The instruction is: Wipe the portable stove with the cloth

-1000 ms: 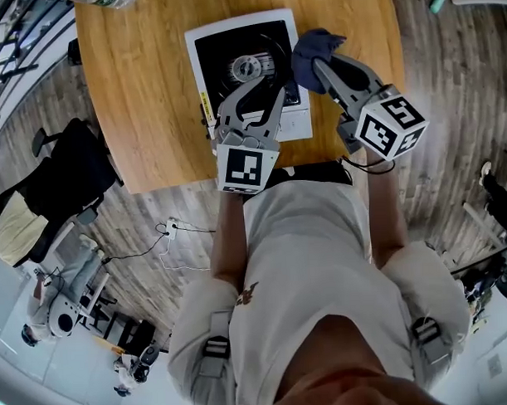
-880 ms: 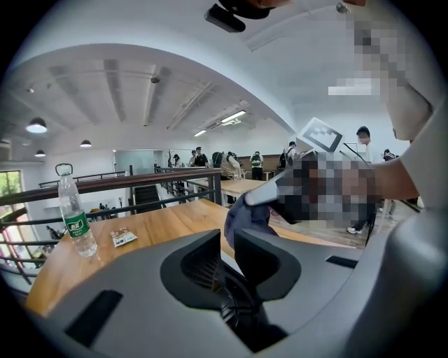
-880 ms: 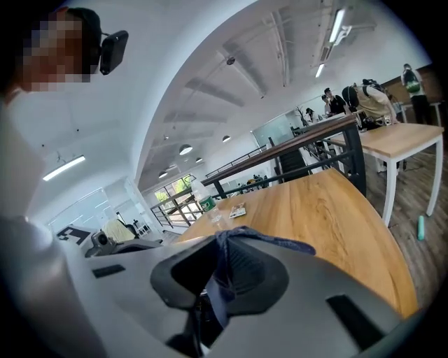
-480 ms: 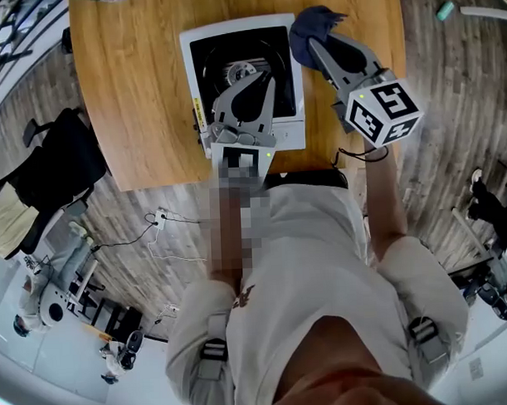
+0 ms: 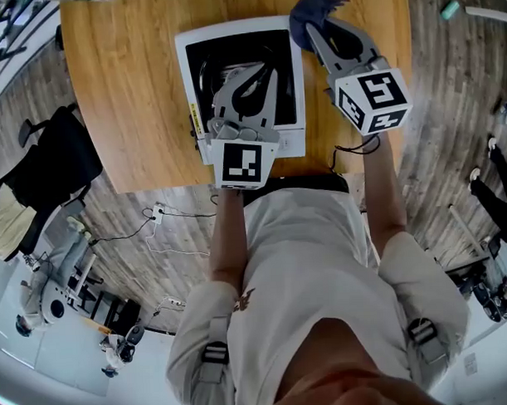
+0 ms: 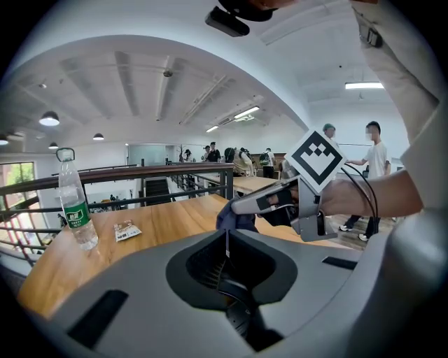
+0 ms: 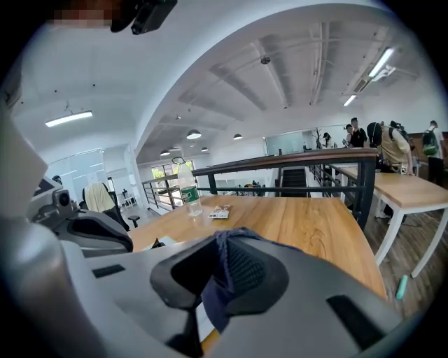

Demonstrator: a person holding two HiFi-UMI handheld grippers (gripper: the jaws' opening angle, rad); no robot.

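Wooden and round, the desk (image 5: 125, 94) stands in an open office hall, and the portable stove (image 5: 200, 62), a white body with a black top, sits on it directly in front of the person.

The right tool (image 5: 315, 29) is pinching the cloth (image 5: 306, 6), a dark blue bundle that hangs from between its jaws. In the head view this cloth is just beside the far right corner of the stove, over bare wood and not yet over the black top. I cannot tell if it touches the desk.

The stove therefore lies to the left of the cloth and a little toward the person. I judge that the coming move is a short sideways sweep of the right tool onto the top.

The left tool (image 5: 270, 70) has its jaws pressed together with nothing in them. It points away from the person above the middle of the stove, so it is the nearer one. However, it may be in the way of the wipe.
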